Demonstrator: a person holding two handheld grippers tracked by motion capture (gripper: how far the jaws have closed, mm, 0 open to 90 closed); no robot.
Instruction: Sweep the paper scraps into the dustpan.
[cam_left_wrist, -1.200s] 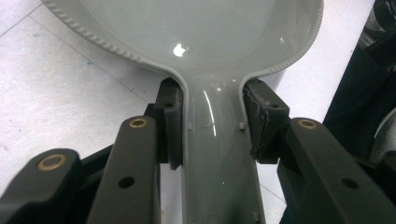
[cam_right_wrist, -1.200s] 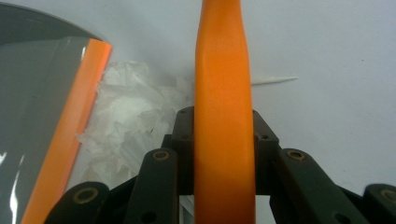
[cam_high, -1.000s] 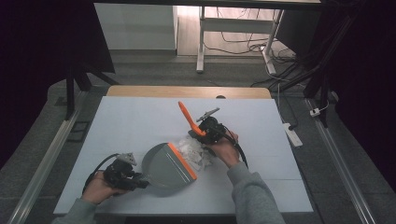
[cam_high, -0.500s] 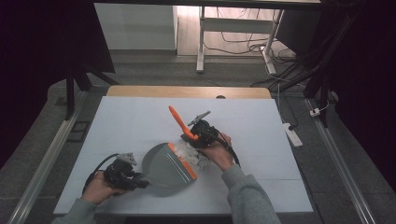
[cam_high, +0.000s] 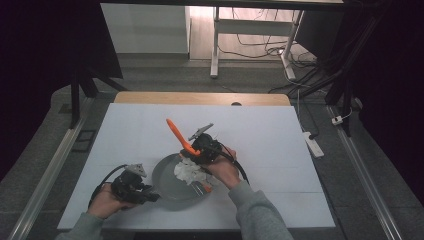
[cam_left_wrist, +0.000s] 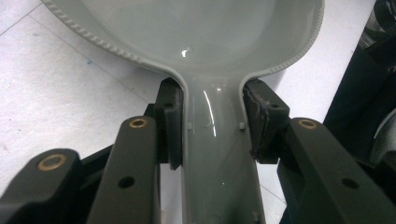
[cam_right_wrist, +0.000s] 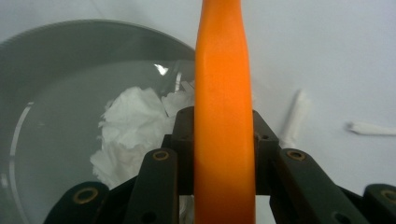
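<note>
Left claw (cam_left_wrist: 212, 126) pinches the dustpan (cam_high: 170, 177) handle on the counter (cam_high: 280, 130), right claw (cam_right_wrist: 223, 135) pinches the orange brush (cam_right_wrist: 224, 93) over the paper wad (cam_right_wrist: 133, 126) just ahead-left; risk: sweeping too hard flicks the wad over the rim.

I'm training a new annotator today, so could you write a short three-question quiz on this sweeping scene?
1. True or false: the left claw is shut on the handle of the grey dustpan.
2. What colour is the brush handle in the right claw?
A. blue
B. orange
C. green
3. What white stuff lies in the dustpan?

Key:
1. True; its pads press both sides of the handle.
2. B.
3. Crumpled paper; a few paper scraps lie apart on the white table.
</note>
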